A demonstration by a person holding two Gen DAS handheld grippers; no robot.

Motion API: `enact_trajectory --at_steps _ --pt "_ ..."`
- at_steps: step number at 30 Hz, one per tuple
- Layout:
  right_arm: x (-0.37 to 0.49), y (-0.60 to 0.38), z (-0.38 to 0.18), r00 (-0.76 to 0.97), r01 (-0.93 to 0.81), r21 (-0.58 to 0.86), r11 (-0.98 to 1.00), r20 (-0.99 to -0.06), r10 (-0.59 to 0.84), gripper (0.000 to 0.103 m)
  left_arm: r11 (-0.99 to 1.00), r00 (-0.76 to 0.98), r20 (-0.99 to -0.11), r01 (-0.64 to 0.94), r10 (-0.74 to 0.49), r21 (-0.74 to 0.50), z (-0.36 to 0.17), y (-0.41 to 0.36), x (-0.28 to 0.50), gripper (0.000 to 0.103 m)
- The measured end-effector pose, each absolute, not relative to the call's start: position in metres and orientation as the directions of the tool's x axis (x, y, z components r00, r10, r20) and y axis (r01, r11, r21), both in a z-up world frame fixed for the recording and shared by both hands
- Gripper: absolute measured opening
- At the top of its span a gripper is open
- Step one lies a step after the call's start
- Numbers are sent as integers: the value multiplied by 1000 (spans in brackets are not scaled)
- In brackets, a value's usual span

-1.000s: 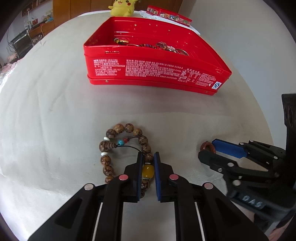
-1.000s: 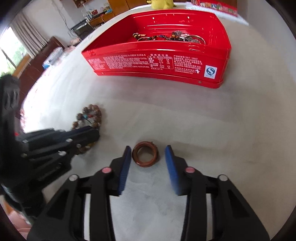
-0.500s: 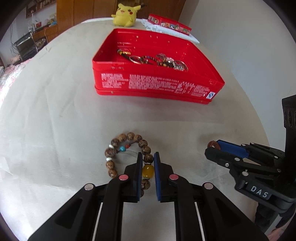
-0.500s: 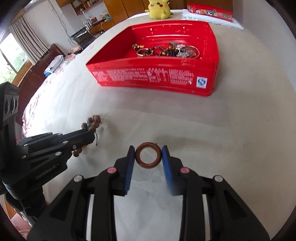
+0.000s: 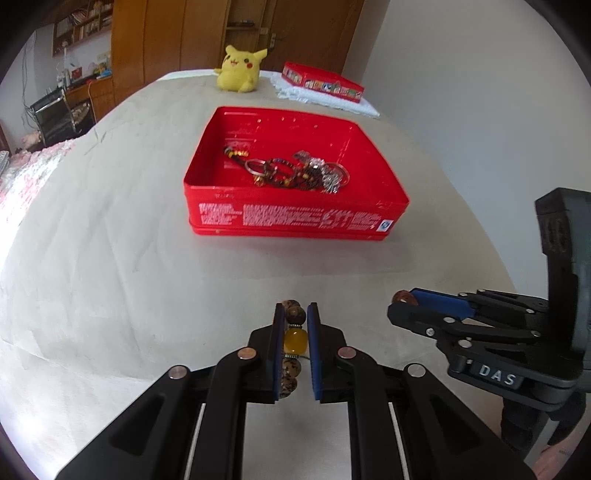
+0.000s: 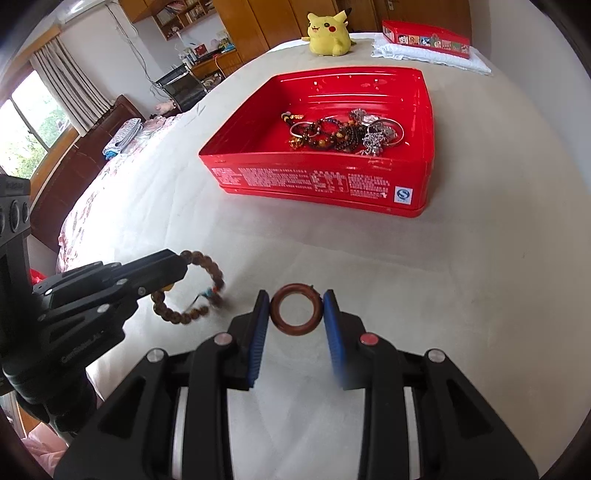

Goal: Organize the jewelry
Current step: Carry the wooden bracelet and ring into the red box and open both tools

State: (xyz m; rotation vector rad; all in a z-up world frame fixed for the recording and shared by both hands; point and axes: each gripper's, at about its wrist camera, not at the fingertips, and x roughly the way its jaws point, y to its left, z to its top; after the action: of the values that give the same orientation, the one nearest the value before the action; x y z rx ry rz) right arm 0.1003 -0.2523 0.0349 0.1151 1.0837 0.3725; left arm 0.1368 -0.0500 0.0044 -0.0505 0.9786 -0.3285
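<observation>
My left gripper point(image 5: 295, 314) is shut on a brown bead bracelet point(image 5: 294, 341), its pads squeezing the yellow bead. In the right wrist view the bracelet point(image 6: 192, 291) hangs as a loop from that gripper point(image 6: 177, 271), off the cloth. My right gripper point(image 6: 295, 301) is shut on a brown wooden ring point(image 6: 295, 309), held flat between the blue pads above the cloth. The ring's edge point(image 5: 402, 296) peeks out at the right gripper's tip point(image 5: 406, 301) in the left wrist view. Ahead sits an open red tin point(image 5: 295, 218) point(image 6: 317, 181) holding several bracelets and chains point(image 5: 295, 171) point(image 6: 343, 133).
The beige cloth-covered surface point(image 5: 110, 258) curves away at the left. A yellow plush toy point(image 5: 240, 70) point(image 6: 328, 33) and a small red box point(image 5: 321, 81) point(image 6: 424, 37) on white cloth sit at the far end. A white wall point(image 5: 480, 110) stands on the right.
Both grippers have risen from the cloth. The bracelet came up with the left gripper, and the right jaws closed on the ring and lifted it. The tin's inside shows more.
</observation>
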Motion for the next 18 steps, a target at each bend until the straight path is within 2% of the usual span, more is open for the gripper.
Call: enact_trajectory --at_steps 18 --pt "150 -270 80 459 -230 272 935 -816 350 28 935 572 -743 280 -346 -219 67 -54 171 12"
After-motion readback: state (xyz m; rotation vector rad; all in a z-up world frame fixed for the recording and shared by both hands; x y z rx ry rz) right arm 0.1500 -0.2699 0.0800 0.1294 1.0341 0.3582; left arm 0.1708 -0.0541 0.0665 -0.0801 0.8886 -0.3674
